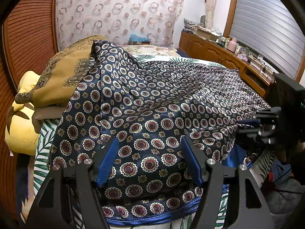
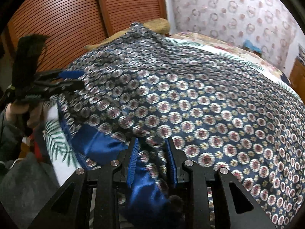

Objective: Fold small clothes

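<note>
1. The left wrist view sits low and close over the near hem of the patterned garment (image 1: 152, 99), looking forward along the bed (image 1: 45, 133) toward the ring-patterned curtain (image 1: 118, 9) beyond the garment.
2. From here the louvred wooden door (image 1: 28, 38) lies left of the garment and the wooden cabinet (image 1: 209, 49) right of it.
3. The right wrist view, blurred, is also close above the garment (image 2: 190, 99), at its near corner, facing across it toward the louvred door (image 2: 76, 15) and curtain (image 2: 238, 9).
4. Both views share the garment, the mustard cushion (image 1: 63, 76) (image 2: 158, 23) behind it, door and curtain.
5. Each shows the other gripper beside the garment: right gripper (image 1: 247, 126), left gripper (image 2: 74, 80).
</note>
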The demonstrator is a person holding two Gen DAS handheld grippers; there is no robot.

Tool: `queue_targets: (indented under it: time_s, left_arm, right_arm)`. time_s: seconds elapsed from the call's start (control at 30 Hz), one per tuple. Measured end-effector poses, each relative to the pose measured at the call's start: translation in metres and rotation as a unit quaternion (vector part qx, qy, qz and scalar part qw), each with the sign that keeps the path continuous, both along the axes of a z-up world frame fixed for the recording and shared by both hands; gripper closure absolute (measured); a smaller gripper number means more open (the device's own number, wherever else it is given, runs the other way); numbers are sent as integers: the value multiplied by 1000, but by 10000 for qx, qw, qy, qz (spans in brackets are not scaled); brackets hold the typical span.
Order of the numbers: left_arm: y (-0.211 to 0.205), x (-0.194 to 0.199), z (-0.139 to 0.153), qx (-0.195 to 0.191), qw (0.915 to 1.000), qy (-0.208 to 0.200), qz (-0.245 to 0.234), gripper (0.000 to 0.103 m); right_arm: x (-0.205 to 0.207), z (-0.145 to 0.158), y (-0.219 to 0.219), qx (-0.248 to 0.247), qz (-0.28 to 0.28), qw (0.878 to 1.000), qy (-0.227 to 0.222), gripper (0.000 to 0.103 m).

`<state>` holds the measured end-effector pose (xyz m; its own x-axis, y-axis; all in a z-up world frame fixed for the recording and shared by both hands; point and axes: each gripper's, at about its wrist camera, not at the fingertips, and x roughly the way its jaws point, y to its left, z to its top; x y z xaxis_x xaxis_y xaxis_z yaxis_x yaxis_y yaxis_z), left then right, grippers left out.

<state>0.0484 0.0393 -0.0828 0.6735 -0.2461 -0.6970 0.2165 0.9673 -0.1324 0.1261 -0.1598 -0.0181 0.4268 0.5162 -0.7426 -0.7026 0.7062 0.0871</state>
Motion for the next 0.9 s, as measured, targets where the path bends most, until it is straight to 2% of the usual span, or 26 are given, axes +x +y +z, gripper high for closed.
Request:
queue_targets:
  time_s: [0.07, 0.2, 0.4, 0.57, 0.67, 0.9]
  left_arm:
    - [0, 0, 0, 6, 10000, 3, 7, 35]
    - [1, -2, 3, 25, 10000, -32, 21, 35]
    - [7, -5, 9, 14, 9999, -114, 91, 35]
    - [8, -7, 12, 16, 9998, -160, 111, 35]
    - [10, -8, 12, 10, 9998, -171, 125, 35]
    - [14, -11, 12, 6, 9997, -164, 171, 35]
  right_arm:
    - [-8, -3, 9, -100, 167, 9998, -90, 73]
    - [-17, -7, 19, -73, 299, 9995, 3, 73]
    - [-25, 10, 18, 233, 84, 9987, -436, 73]
    - [-40, 22, 34, 502, 506, 9962, -503, 73]
    - [-43, 10, 54, 405, 791, 9954, -363, 73]
    - [-32, -27, 92, 25, 1040, 9946, -61, 73]
